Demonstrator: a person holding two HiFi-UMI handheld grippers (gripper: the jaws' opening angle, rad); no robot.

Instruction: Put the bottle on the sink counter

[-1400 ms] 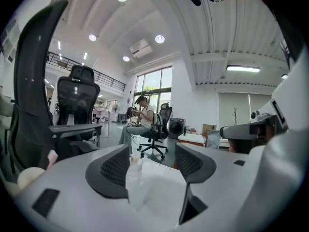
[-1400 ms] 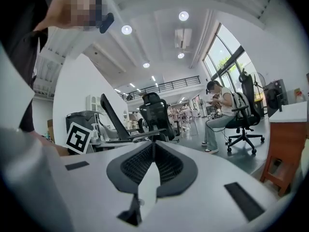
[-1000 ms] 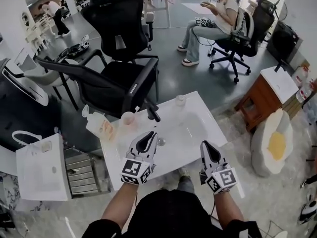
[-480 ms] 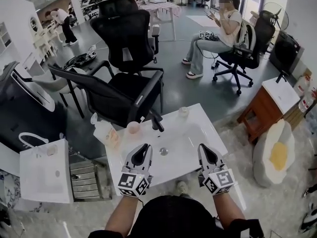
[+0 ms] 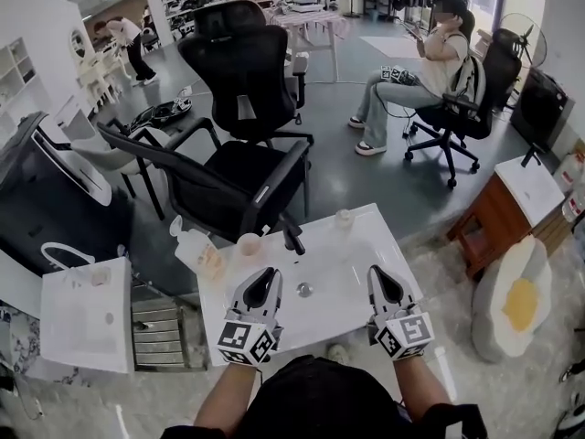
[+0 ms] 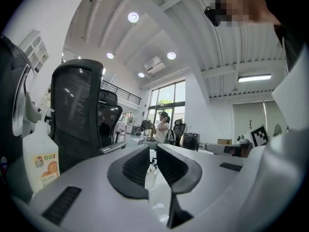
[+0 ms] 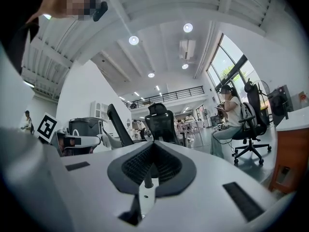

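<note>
The left tongs (image 5: 271, 273) are pressed together with nothing in them. The right tongs (image 5: 375, 273) are pressed together too and hold nothing. Both are over the near edge of the white sink bench (image 5: 366, 245). The bottle (image 5: 195, 246) stands at the bench's far left corner, apart from the left tongs. A small cup (image 5: 249, 243) is just beside it, with the black tap (image 5: 292, 238) next to that.

Left hand-held gripper (image 5: 267, 275) and right hand-held gripper (image 5: 378, 273), both slightly higher.
</note>
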